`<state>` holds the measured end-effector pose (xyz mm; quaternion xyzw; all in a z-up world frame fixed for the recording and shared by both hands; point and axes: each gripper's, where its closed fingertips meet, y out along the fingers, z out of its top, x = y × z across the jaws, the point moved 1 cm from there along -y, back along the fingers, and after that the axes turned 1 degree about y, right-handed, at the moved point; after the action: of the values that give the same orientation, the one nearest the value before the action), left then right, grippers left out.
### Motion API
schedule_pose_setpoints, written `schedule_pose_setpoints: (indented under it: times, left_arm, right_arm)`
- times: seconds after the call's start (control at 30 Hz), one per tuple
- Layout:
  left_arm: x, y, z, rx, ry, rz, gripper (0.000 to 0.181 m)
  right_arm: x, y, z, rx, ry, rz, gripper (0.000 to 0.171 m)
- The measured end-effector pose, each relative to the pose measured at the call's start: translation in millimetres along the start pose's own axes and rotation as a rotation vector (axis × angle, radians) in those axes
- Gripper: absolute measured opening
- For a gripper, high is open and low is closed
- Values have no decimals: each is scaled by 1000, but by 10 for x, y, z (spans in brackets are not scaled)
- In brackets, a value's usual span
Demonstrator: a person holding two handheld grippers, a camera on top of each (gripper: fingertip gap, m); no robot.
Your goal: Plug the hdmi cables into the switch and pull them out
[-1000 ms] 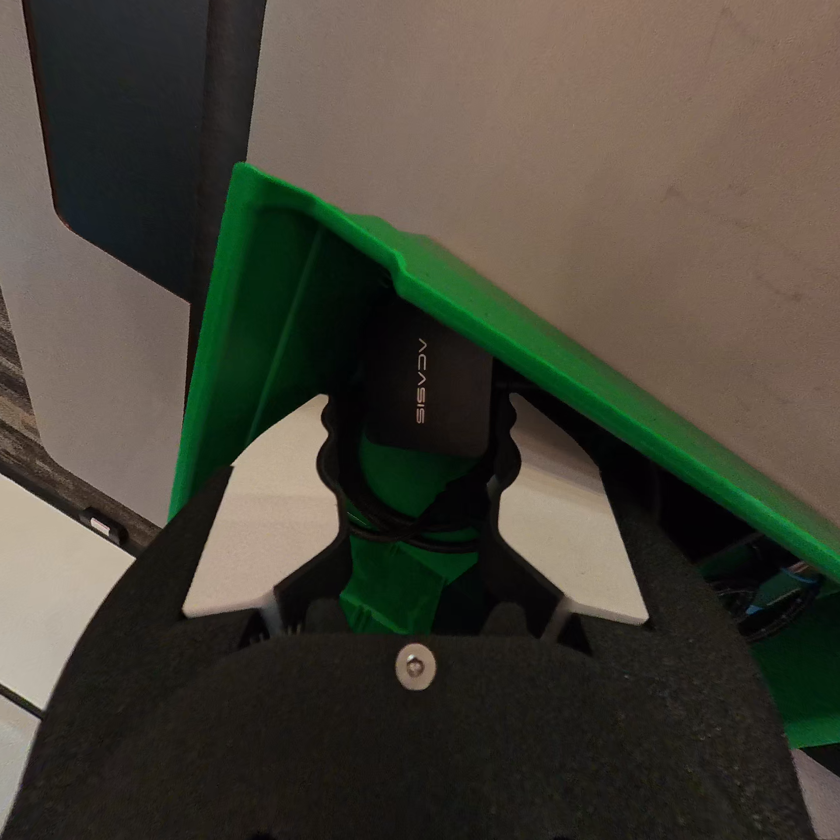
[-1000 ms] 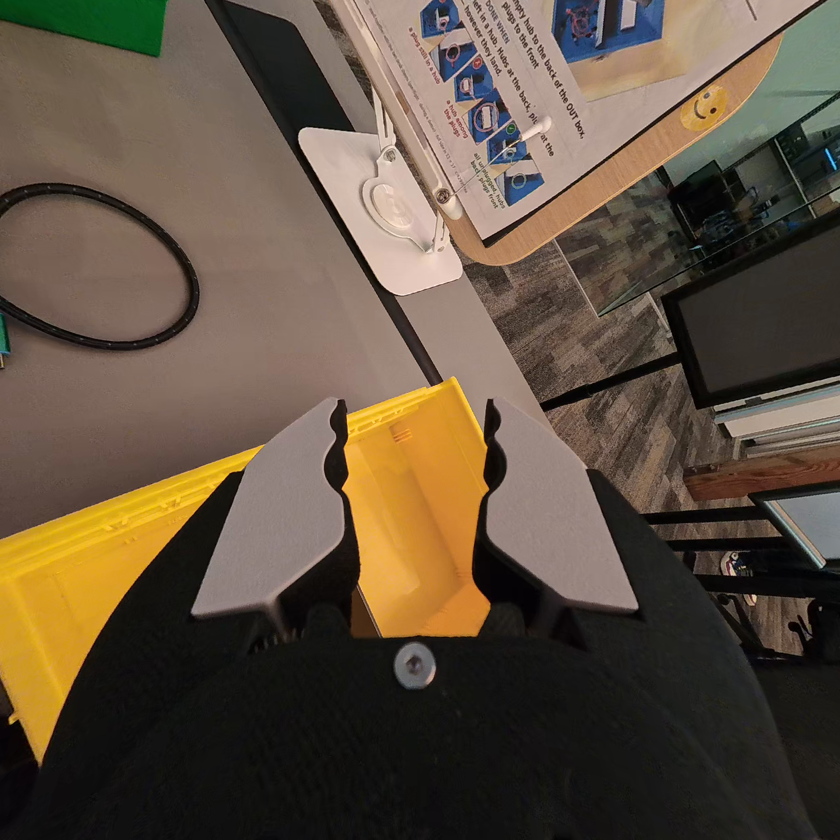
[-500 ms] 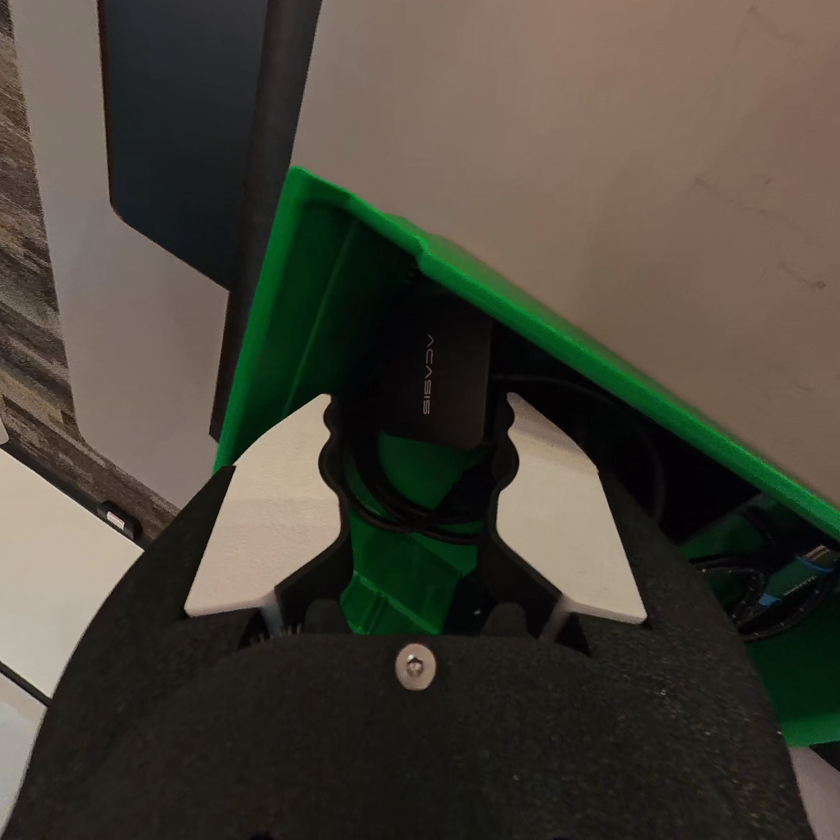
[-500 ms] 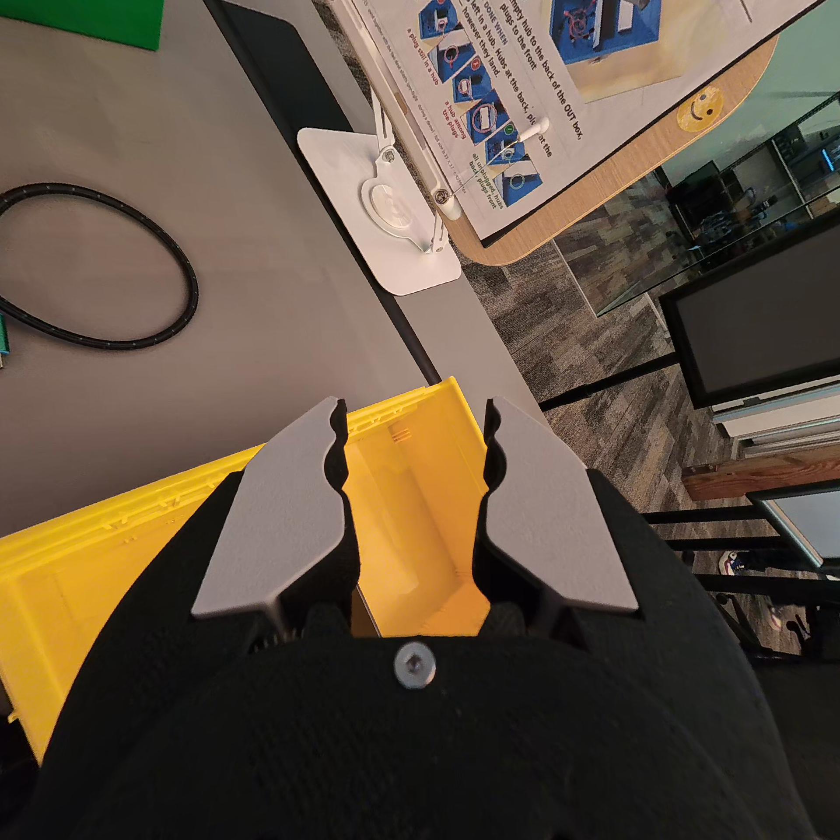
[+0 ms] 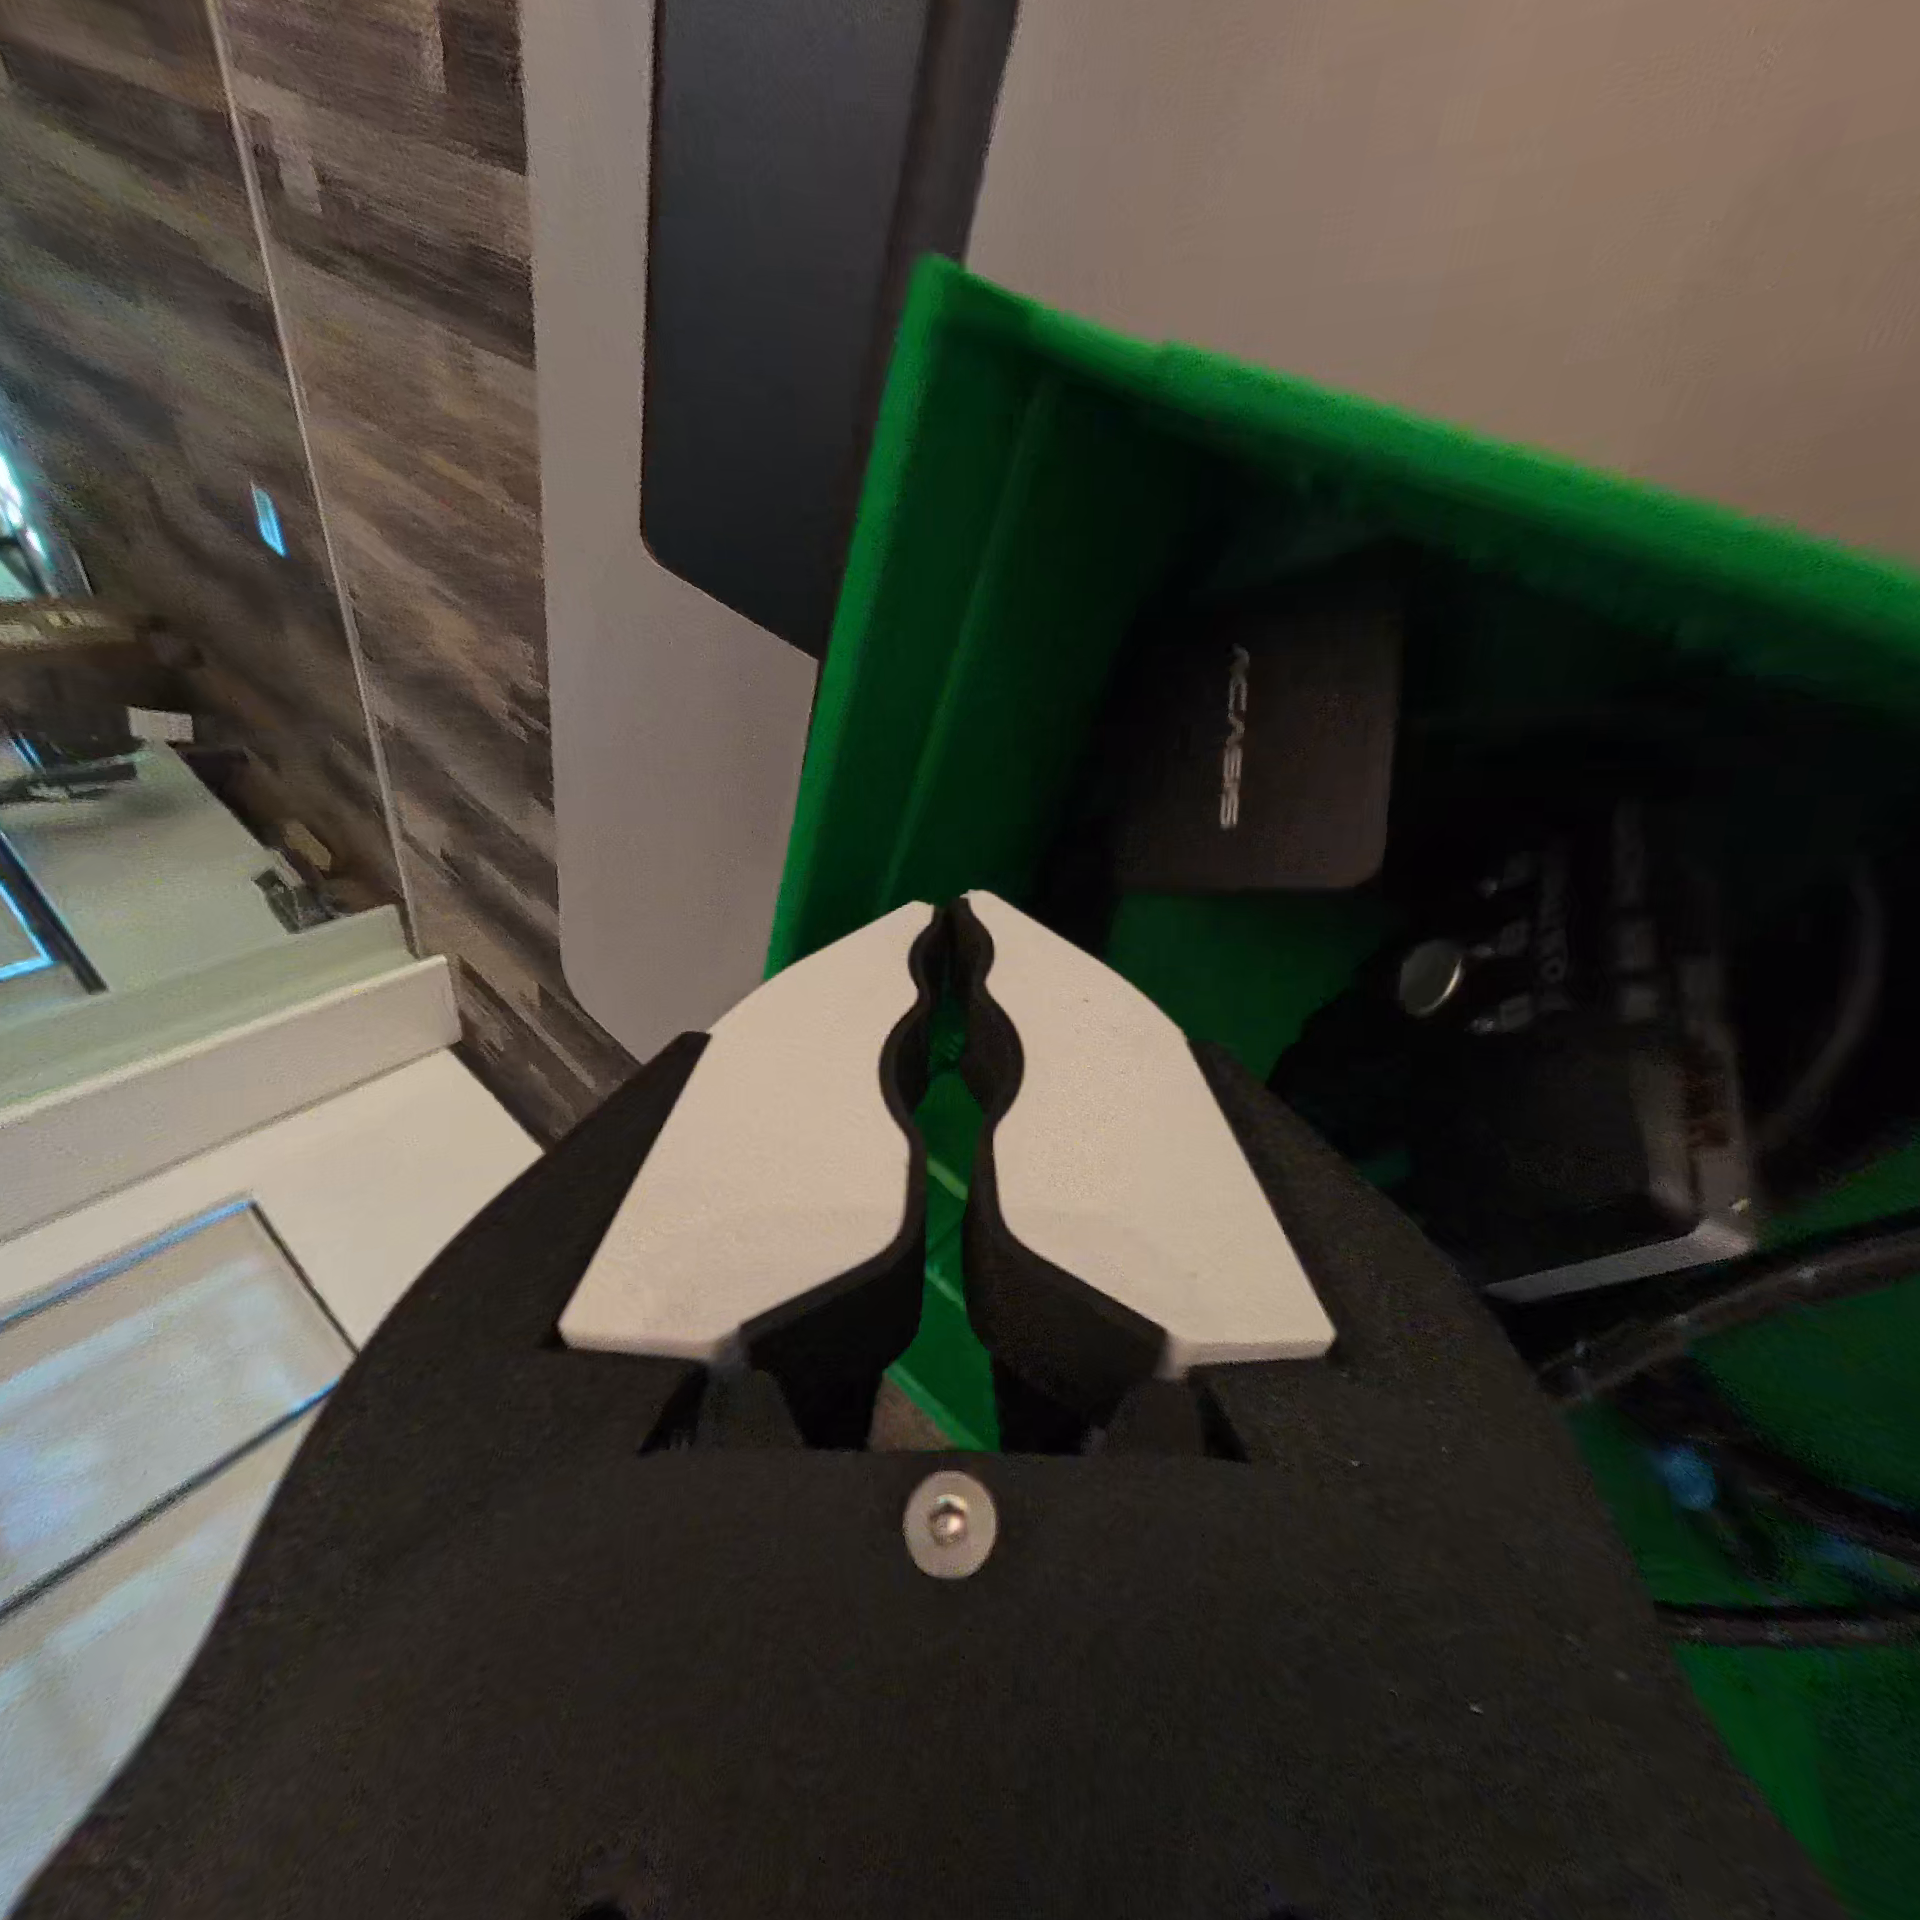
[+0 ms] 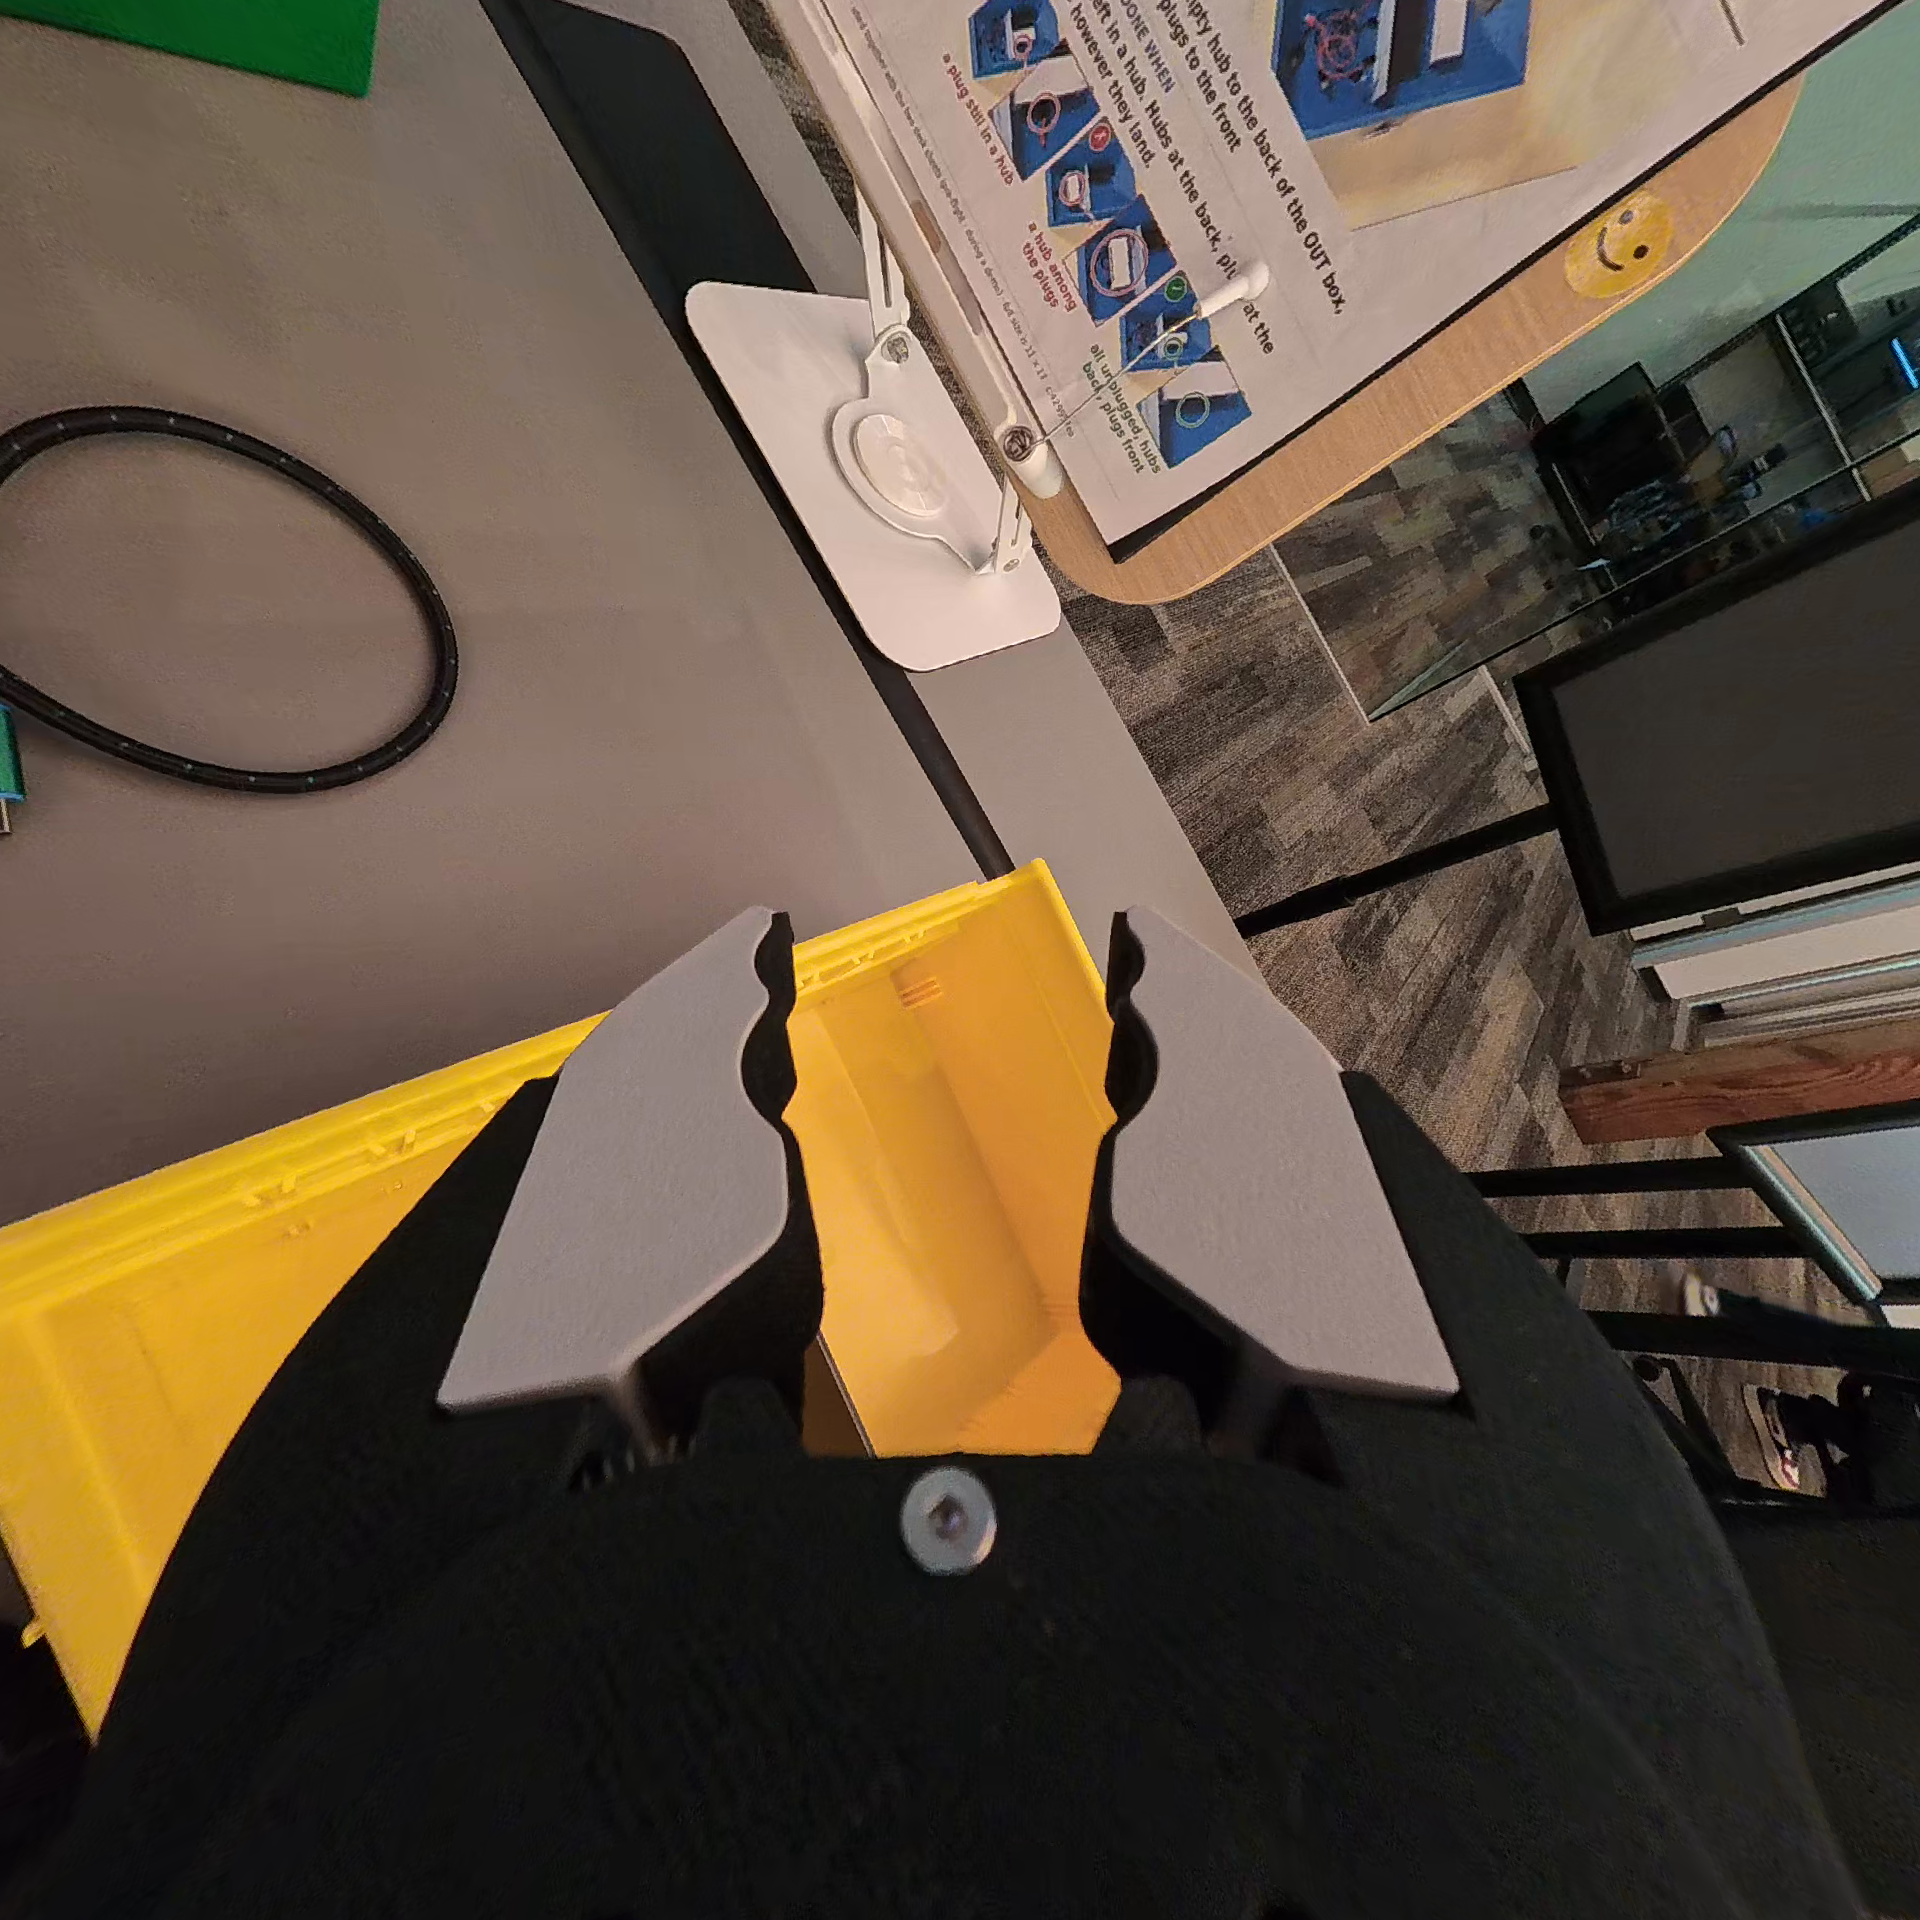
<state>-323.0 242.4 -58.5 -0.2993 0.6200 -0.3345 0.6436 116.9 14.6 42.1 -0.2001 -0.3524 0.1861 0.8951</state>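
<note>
The left hand-held gripper has its grey fingers brought together so the tips meet, with nothing caught between them; only a sliver of green shows through the wavy gap. It sits over the near left edge of the green bin, which stands on the grey surface. Inside the bin, just beyond and to the right of the fingertips, a flat black box with pale lettering lies against the far wall. Nearer the right side lies a second black device, the switch, with a round silver button and a row of small dots; it is blurred. Thin black cables trail across the bin's floor at the right edge of the view.

The right hand-held gripper is spread wide and empty, hovering above the far right corner of a yellow bin whose visible interior is bare. Beyond that bin, toward the left edge of the surface, a black braided cable forms a loop, with a blue-green plug just showing at the frame's edge. At the surface's far right edge stands a white stand base carrying a printed instruction sheet.
</note>
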Motion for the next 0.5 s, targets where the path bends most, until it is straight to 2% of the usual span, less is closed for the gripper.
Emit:
schedule_pose_setpoints:
  times: [0.1, 0.17, 0.33, 0.43, 0.5]
  left_arm:
    - [121, 60, -79, 4, -41, -84, 0]
    - [193, 45, -52, 62, -79, -144, 3]
    - [382, 29, -108, 131, 31, -221, 20]
    - [431, 136, -181, 100, 122, -197, 34]
    - [412, 182, -166, 115, 148, -167, 34]
  right_arm:
    - [-10, 12, -6, -6, -3, 4, 59]
    - [-16, 21, -5, -7, -2, 8, 59]
    - [-41, 46, -11, -17, -7, 17, 59]
    - [-57, 62, -2, -13, -5, 26, 59]
    - [-65, 77, -8, -18, -4, 30, 59]
